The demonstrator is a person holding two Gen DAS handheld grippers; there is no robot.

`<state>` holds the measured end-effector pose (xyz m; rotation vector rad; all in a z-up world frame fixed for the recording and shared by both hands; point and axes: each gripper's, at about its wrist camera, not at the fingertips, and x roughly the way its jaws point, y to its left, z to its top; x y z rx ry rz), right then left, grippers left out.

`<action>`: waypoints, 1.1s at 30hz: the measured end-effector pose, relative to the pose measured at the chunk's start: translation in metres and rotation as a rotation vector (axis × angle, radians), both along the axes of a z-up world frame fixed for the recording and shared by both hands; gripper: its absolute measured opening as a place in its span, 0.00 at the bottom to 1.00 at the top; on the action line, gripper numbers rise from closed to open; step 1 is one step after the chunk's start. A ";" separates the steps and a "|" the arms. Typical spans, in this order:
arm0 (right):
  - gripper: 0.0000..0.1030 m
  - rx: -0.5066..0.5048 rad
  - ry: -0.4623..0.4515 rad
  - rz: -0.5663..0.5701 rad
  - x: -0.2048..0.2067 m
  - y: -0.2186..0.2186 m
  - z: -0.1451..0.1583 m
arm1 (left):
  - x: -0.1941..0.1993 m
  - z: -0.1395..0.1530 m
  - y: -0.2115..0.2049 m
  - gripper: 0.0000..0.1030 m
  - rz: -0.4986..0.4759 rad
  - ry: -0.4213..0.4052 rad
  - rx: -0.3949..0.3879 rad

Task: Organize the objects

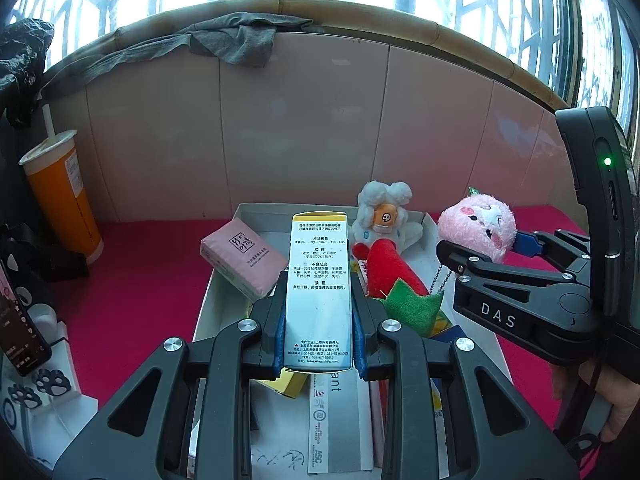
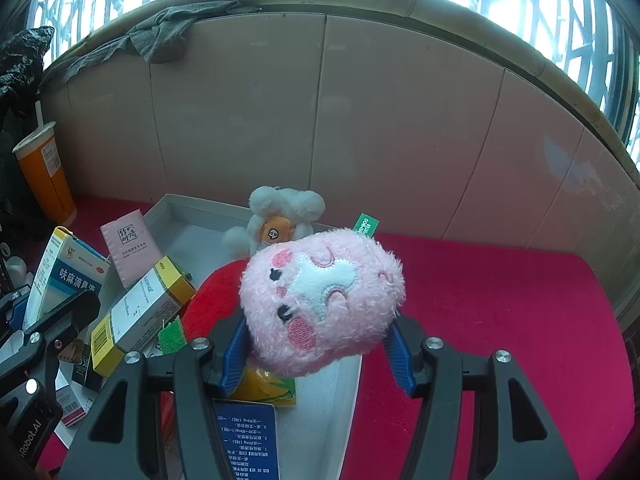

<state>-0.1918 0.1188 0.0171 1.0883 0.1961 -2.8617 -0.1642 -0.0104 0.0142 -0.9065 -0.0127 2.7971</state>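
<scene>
Left hand-held gripper (image 1: 319,344) clamps tall white-yellow cardboard medicine box (image 1: 319,288), long axis upright, over shallow white cardboard tray (image 1: 256,210); right hand-held gripper (image 2: 320,354) grips round pink plush toy (image 2: 320,304) above tray's right edge.

Left hand-held gripper (image 1: 319,304) and right hand-held gripper (image 2: 320,344) both clamped, each holding something

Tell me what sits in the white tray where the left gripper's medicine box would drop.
The medicine box is clamped in the left gripper above the white tray. Below and ahead lie a pink tissue pack, a red plush and other boxes, so the floor is crowded.
</scene>
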 end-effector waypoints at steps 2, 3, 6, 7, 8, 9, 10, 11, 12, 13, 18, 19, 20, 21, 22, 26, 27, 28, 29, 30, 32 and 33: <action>0.58 -0.001 -0.006 -0.001 -0.003 0.000 -0.003 | -0.001 -0.001 0.002 0.24 -0.002 -0.003 0.001; 0.58 -0.003 -0.010 -0.001 -0.004 0.000 -0.005 | -0.001 -0.001 0.003 0.24 -0.002 -0.003 0.000; 0.58 -0.005 -0.015 0.003 -0.006 -0.002 -0.006 | -0.003 -0.002 0.005 0.24 -0.002 -0.002 0.000; 0.58 -0.006 -0.015 0.004 -0.006 -0.003 -0.006 | -0.003 -0.001 0.005 0.24 -0.004 -0.001 0.001; 0.60 -0.010 -0.015 0.006 -0.007 -0.004 -0.007 | -0.004 -0.001 0.006 0.24 -0.009 0.002 0.003; 0.62 -0.019 -0.014 0.011 -0.007 -0.004 -0.007 | -0.003 -0.001 0.007 0.29 -0.014 0.006 0.002; 0.64 -0.030 -0.011 0.014 -0.008 -0.004 -0.006 | -0.003 0.000 0.007 0.36 -0.015 0.011 0.001; 0.70 -0.046 -0.011 0.022 -0.008 -0.004 -0.005 | -0.003 0.000 0.007 0.56 -0.011 0.016 0.003; 0.74 -0.058 -0.010 0.023 -0.008 -0.004 -0.004 | -0.002 0.001 0.006 0.65 0.002 0.021 0.002; 0.79 -0.064 -0.005 0.010 -0.009 -0.003 -0.004 | -0.003 0.001 0.005 0.71 0.015 0.024 0.001; 0.88 -0.159 -0.017 -0.016 -0.009 0.009 -0.004 | -0.002 0.003 -0.006 1.00 0.081 0.031 0.024; 0.88 -0.171 -0.018 -0.012 -0.012 0.011 -0.002 | -0.001 0.003 -0.007 1.00 0.085 0.036 0.029; 0.88 -0.176 -0.016 -0.008 -0.010 0.010 -0.002 | 0.001 0.004 -0.007 1.00 0.085 0.040 0.033; 0.88 -0.175 -0.011 -0.004 -0.008 0.009 -0.001 | 0.002 0.005 -0.007 1.00 0.084 0.043 0.033; 0.88 -0.170 -0.006 -0.004 -0.006 0.008 0.000 | 0.004 0.006 -0.007 1.00 0.088 0.047 0.033; 0.88 -0.157 0.025 -0.002 0.005 0.011 0.004 | 0.012 0.012 -0.008 1.00 0.112 0.065 0.037; 0.88 -0.147 0.038 -0.002 0.009 0.013 0.007 | 0.015 0.013 -0.009 1.00 0.121 0.071 0.039; 0.88 -0.134 0.056 0.000 0.014 0.013 0.008 | 0.018 0.014 -0.010 1.00 0.128 0.072 0.042; 0.88 -0.116 0.081 0.002 0.021 0.013 0.010 | 0.022 0.016 -0.011 1.00 0.133 0.071 0.046; 0.88 -0.099 0.110 0.005 0.029 0.013 0.012 | 0.026 0.017 -0.012 1.00 0.138 0.072 0.050; 0.90 -0.074 0.156 0.016 0.046 0.014 0.015 | 0.035 0.018 -0.012 1.00 0.149 0.078 0.047; 0.90 -0.068 0.174 0.016 0.055 0.014 0.016 | 0.040 0.018 -0.011 1.00 0.154 0.079 0.042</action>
